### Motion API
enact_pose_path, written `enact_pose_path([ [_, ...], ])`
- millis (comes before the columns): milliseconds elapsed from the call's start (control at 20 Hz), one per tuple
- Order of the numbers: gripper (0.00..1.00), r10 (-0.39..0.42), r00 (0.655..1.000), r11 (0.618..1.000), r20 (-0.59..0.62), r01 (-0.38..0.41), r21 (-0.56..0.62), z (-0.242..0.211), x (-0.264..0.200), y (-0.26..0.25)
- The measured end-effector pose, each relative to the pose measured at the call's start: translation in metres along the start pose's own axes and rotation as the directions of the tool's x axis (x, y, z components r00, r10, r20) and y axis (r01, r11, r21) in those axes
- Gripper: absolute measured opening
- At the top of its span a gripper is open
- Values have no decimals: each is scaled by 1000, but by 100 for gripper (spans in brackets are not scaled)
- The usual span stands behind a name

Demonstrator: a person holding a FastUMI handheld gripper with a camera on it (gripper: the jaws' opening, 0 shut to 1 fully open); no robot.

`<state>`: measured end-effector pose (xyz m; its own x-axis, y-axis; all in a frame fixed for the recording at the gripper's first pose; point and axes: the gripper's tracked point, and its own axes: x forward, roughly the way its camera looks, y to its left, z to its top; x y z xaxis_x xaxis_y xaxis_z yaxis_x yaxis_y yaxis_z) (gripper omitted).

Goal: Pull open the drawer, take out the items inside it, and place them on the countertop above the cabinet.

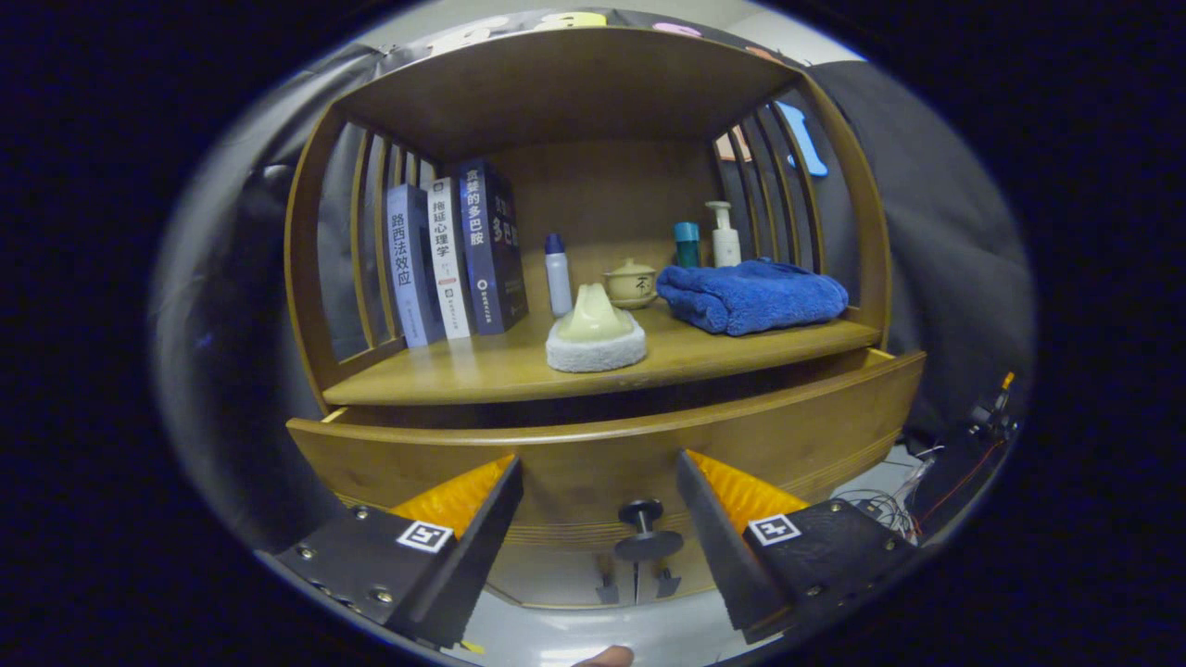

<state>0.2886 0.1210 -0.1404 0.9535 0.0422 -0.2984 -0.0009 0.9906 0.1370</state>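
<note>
Wide open and holding nothing, the gripper (598, 500) hangs in front of the wooden drawer (602, 445), its two fingers (491, 519) spread to either side of the dark round knob (644, 530), which sits between them and just ahead. Neither finger touches the knob yet. And look at that drawer front: a dark gap runs along between it and the countertop (482, 371) above, so it stands slightly out from the cabinet, though the inside stays hidden and whatever lies in there cannot be made out. Up on the countertop sit books (454, 255), a small spray bottle (557, 273), a pale figure on a white pad (595, 333), a lidded cup (630, 283) and a folded blue towel (752, 295). By the look of it the job is barely begun: the pull is still to finish, and every item remains to be lifted out.
</note>
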Motion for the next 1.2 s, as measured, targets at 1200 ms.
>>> enact_pose_path([
  [1200,99,35,999,999,-28,-35,-17,8,35,0],
])
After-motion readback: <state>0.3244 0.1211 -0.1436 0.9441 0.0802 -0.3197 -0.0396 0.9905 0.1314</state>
